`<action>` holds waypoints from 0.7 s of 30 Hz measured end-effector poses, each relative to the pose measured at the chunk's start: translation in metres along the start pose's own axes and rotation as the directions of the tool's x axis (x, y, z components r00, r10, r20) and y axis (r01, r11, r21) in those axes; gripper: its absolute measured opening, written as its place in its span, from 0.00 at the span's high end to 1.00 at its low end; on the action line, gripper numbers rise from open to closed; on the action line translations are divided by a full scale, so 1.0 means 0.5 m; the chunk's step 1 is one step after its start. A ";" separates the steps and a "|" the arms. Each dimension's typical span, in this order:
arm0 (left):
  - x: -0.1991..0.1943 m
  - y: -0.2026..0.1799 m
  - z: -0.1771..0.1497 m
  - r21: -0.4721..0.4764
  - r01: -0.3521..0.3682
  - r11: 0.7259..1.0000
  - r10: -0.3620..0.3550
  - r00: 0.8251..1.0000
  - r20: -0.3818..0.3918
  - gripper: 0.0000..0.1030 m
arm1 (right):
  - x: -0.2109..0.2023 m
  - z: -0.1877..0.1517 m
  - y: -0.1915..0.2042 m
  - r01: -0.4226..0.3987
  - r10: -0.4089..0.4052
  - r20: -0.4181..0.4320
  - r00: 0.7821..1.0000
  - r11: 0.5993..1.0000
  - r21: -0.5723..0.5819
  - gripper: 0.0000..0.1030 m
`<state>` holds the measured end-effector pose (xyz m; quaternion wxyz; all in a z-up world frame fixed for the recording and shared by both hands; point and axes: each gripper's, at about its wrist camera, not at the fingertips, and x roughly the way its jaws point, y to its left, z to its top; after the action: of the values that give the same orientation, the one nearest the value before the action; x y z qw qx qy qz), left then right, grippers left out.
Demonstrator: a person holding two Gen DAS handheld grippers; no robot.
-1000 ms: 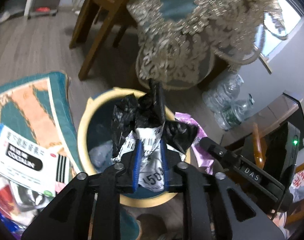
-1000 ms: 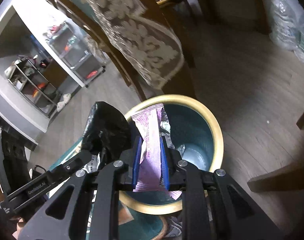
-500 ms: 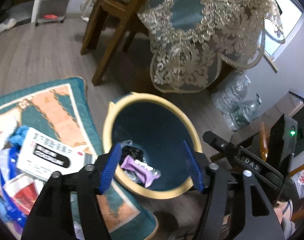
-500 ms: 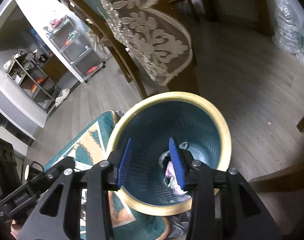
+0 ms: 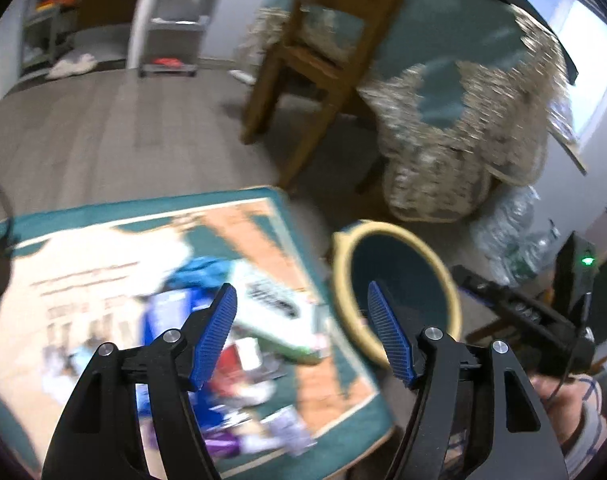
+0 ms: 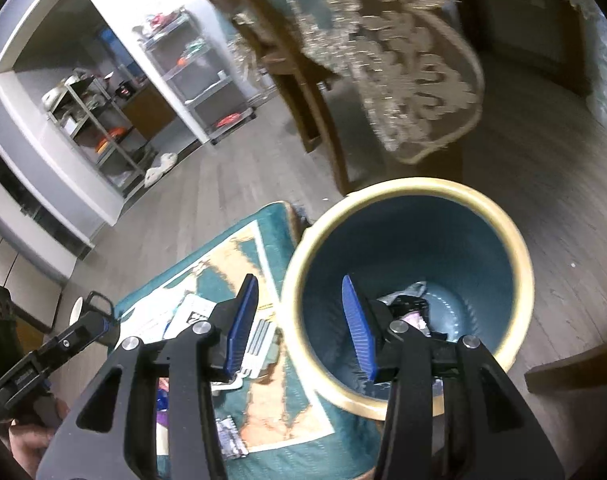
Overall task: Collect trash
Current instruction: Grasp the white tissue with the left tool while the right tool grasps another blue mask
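A teal bin with a yellow rim [image 6: 503,216] stands on the floor beside a teal and orange mat [image 5: 243,216]. The bin [image 5: 343,264] also shows in the left wrist view. Dropped wrappers [image 6: 411,308] lie at its bottom. My left gripper [image 5: 301,332] is open and empty above a blurred pile of trash on the mat, including a white box [image 5: 275,308] and blue wrappers [image 5: 199,272]. My right gripper [image 6: 299,320] is open and empty over the bin's left rim. The white box [image 6: 191,316] shows beside it.
A wooden chair [image 5: 303,64] and a table with a lace-edged teal cloth [image 5: 463,120] stand behind the bin. Plastic bottles [image 5: 511,236] lie to its right. Shelving [image 6: 115,136] stands far across the wooden floor.
Both grippers let go of their trash, a black bag and a purple wrapper, into the bin. Both then swung left toward the mat, and the left one is now over the pile.
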<state>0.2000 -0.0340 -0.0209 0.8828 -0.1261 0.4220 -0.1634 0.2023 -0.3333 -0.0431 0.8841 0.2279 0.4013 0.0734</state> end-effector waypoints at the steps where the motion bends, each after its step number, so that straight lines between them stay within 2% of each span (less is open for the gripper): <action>1: -0.012 0.028 -0.006 -0.021 -0.028 0.999 0.028 1.000 0.001 0.33 | 0.002 -0.001 0.009 -0.007 0.007 -0.003 1.000 1.000 -0.007 0.58; 4: -0.037 0.093 -0.024 -0.082 -0.098 0.992 0.098 0.995 -0.005 0.33 | 0.011 -0.008 0.042 -0.032 0.032 -0.017 0.999 0.999 -0.033 0.58; 8: -0.065 0.194 -0.058 -0.171 -0.201 0.965 0.198 0.980 -0.033 0.33 | 0.026 -0.024 0.089 -0.056 0.053 -0.043 0.998 0.995 -0.080 0.57; 12: -0.071 0.258 -0.088 -0.205 -0.271 0.941 0.259 0.962 -0.086 0.33 | 0.040 -0.040 0.133 -0.073 0.065 -0.067 0.996 0.989 -0.131 0.57; 15: -0.056 0.298 -0.114 -0.233 -0.297 0.926 0.270 0.952 -0.142 0.33 | 0.049 -0.053 0.168 -0.090 0.077 -0.086 0.993 0.982 -0.164 0.56; 17: -0.036 0.331 -0.135 -0.267 -0.307 0.913 0.259 0.945 -0.198 0.37 | 0.055 -0.065 0.197 -0.102 0.085 -0.097 0.992 0.976 -0.191 0.54; 20: -0.012 0.358 -0.156 -0.293 -0.325 0.899 0.252 0.932 -0.262 0.47 | 0.065 -0.082 0.236 -0.118 0.092 -0.115 0.989 0.964 -0.237 0.53; 21: -0.006 0.367 -0.164 -0.299 -0.328 0.896 0.245 0.928 -0.282 0.55 | 0.068 -0.087 0.247 -0.122 0.094 -0.121 0.988 0.961 -0.250 0.53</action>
<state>0.1675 0.1280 -0.1351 0.8051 -0.1927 0.5601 0.0309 0.1994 -0.1984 -0.0341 0.8779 0.1290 0.4224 0.1852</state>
